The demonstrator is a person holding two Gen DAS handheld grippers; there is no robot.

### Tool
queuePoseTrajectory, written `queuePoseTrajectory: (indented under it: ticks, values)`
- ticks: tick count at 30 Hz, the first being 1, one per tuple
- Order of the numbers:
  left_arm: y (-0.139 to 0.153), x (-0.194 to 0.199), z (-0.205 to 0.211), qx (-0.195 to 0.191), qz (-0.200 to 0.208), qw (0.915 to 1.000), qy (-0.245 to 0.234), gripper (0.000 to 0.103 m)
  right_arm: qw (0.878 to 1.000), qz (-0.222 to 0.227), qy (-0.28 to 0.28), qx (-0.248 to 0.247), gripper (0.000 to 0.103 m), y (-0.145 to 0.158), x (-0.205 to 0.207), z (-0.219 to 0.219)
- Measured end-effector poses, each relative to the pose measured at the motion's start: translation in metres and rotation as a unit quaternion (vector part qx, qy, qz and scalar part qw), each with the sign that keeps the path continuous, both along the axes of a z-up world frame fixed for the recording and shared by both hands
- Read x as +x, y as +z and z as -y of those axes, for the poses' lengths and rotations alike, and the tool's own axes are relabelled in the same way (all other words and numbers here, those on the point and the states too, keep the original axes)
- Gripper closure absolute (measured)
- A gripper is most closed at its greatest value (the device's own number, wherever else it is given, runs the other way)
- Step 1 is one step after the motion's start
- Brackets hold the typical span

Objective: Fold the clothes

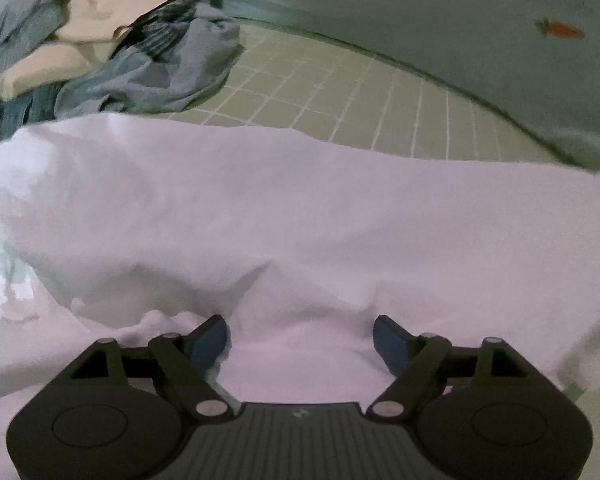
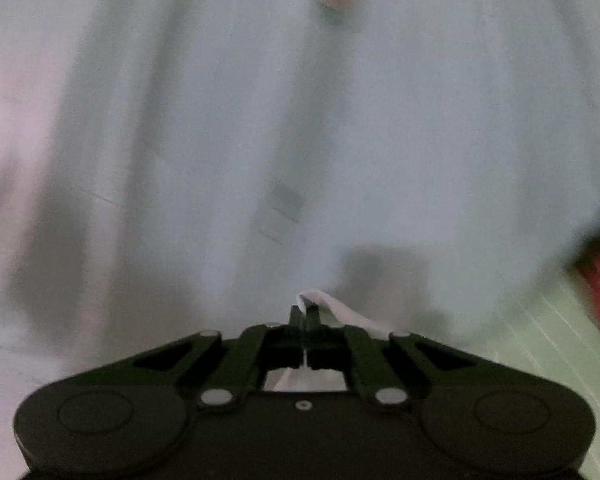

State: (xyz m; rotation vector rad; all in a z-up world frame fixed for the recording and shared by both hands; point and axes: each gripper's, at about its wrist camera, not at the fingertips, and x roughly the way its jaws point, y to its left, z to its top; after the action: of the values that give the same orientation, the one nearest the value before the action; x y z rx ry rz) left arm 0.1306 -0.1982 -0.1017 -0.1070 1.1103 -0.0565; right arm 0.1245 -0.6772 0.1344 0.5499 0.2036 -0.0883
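1. My left tongs [image 1: 301,340] are matte black, with blue pads [image 1: 208,342] on the fingers.
2. Silver round pivot pins sit on the linkage arms.
3. My right tongs [image 2: 305,312] have the same black body, with two round discs.

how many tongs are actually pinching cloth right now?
1. The right tongs are shut on a white cloth edge. The left tongs stand open over the white garment, pinching nothing.

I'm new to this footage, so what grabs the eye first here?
A big white cloth fills the left view, with the open left gripper over its near edge. A heap of grey and beige clothes lies top left. In the blurred right view, the right gripper is shut on a white fold.
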Motion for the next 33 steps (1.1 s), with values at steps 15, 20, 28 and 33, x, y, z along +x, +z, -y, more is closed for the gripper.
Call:
queuePoseTrajectory:
  ticks: [15, 20, 28, 33]
  values:
    - [-0.010, 0.001, 0.014, 0.049, 0.004, 0.9988, -0.004, 0.013, 0.948, -0.262, -0.161, 0.082, 0.050, -0.194, -0.081, 0.021]
    - [-0.008, 0.002, 0.014, 0.052, 0.001, 0.9986, -0.006, 0.012, 0.925, -0.300, -0.189, 0.137, 0.038, -0.231, -0.107, 0.018]
    - [0.018, -0.022, -0.004, 0.049, 0.033, 0.9983, -0.005, 0.012, 0.929, -0.263, -0.156, 0.210, 0.066, -0.240, -0.095, 0.001]
    - [0.044, -0.049, -0.023, 0.020, 0.071, 0.9972, 0.012, 0.012, 0.942, -0.232, -0.147, 0.194, 0.099, -0.222, -0.110, -0.003]
